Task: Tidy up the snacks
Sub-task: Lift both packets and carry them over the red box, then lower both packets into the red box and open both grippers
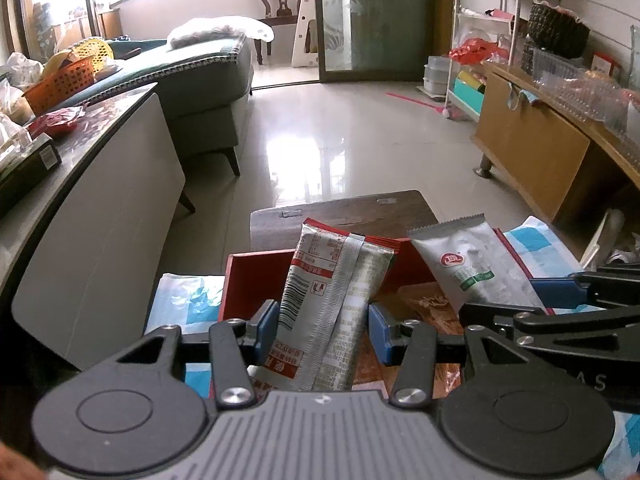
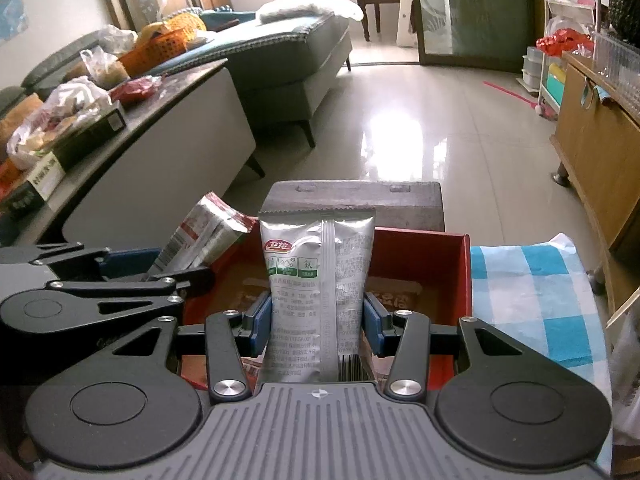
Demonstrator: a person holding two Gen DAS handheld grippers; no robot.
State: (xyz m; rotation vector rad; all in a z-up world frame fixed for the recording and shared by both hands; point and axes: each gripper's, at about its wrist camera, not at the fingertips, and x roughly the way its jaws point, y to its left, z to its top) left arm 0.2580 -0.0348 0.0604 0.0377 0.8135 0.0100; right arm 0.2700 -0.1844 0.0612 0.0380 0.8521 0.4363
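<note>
Both grippers hold packets above the red box. Left gripper is clamped on a red-trimmed silver packet over the box's left side. Right gripper is clamped on a silver-green packet over the box's centre.

Risk: slick foil may slide through the pads, and the adjacent grippers may collide on lowering.

Legible: red 卫龙 logo on the silver-green packet; finer print is unreadable.

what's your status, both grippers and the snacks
Left gripper shut on red-trimmed packet. Right gripper shut on silver packet. Both over red box. Nothing blocking.
</note>
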